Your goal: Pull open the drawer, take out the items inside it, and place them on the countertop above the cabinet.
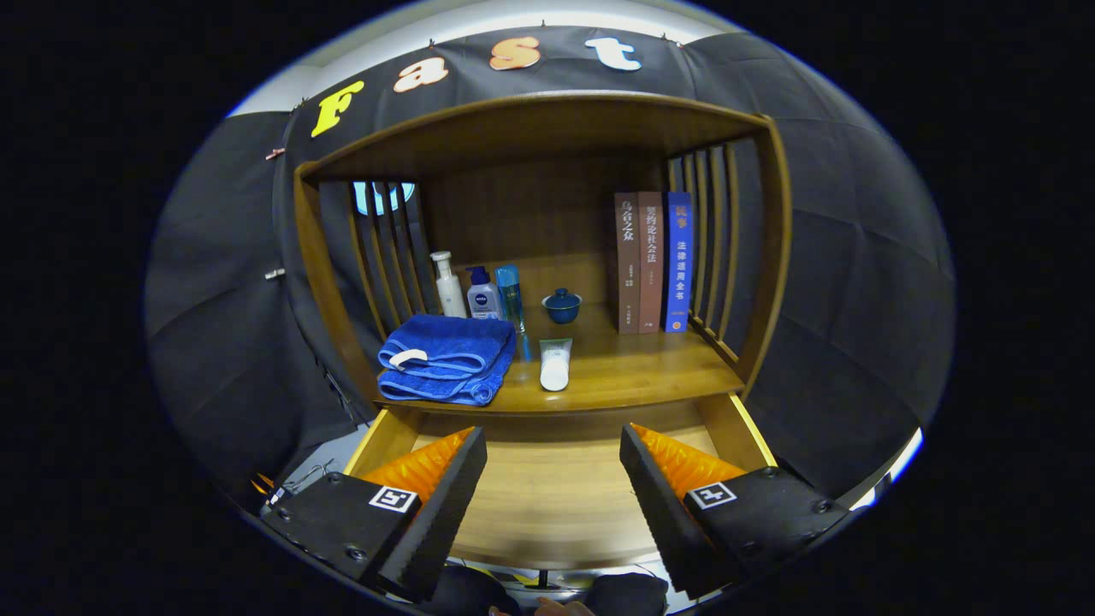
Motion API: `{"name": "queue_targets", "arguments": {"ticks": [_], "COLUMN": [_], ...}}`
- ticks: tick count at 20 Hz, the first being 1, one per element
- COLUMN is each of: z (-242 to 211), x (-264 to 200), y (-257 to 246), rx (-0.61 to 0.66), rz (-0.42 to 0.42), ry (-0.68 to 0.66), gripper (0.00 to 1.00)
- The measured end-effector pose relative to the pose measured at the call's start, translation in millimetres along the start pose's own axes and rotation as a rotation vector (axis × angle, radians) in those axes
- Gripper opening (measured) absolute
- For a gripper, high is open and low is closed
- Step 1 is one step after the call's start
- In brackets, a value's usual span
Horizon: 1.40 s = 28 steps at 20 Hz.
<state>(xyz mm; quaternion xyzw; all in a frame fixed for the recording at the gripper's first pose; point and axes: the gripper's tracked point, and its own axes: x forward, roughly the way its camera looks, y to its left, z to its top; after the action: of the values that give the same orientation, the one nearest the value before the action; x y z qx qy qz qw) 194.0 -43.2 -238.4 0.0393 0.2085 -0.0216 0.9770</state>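
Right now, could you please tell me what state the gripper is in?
Gripper: open, holding nothing, fingers spread over the pulled-out drawer.

A: The cabinet [774, 257] is warm brown wood with vertical slats at each side; the surface [633, 372] and the open drawer [556, 488] floor show a paler honey-coloured grain.

B: The folded towel [446, 358] is bright blue, carrying a small white tag. Behind it stand a white bottle [447, 285], a white-and-blue bottle [483, 295] and a translucent blue bottle [510, 295].

A: The lidded cup [562, 305] is dark blue. The tube [554, 364] lying in front of it is pale green with a white cap.

B: Of the three books [654, 261], two are brown and one is blue, all with light spine lettering.

A: The claw [553, 462], fingers spread wide, bears square black-and-white markers.
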Motion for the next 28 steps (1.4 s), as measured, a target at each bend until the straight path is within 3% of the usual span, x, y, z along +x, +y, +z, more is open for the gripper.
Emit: {"name": "queue_targets", "arguments": {"ticks": [5, 15, 28], "z": [-32, -101, -109], "x": [-20, -23, -12], "y": [9, 0, -13], "rx": [-0.020, -0.073, -0.058], "rz": [0.056, 0.020, -0.059], "ry": [-0.026, 0.037, 0.042], "gripper": [1.00, 1.00, 0.98]}}
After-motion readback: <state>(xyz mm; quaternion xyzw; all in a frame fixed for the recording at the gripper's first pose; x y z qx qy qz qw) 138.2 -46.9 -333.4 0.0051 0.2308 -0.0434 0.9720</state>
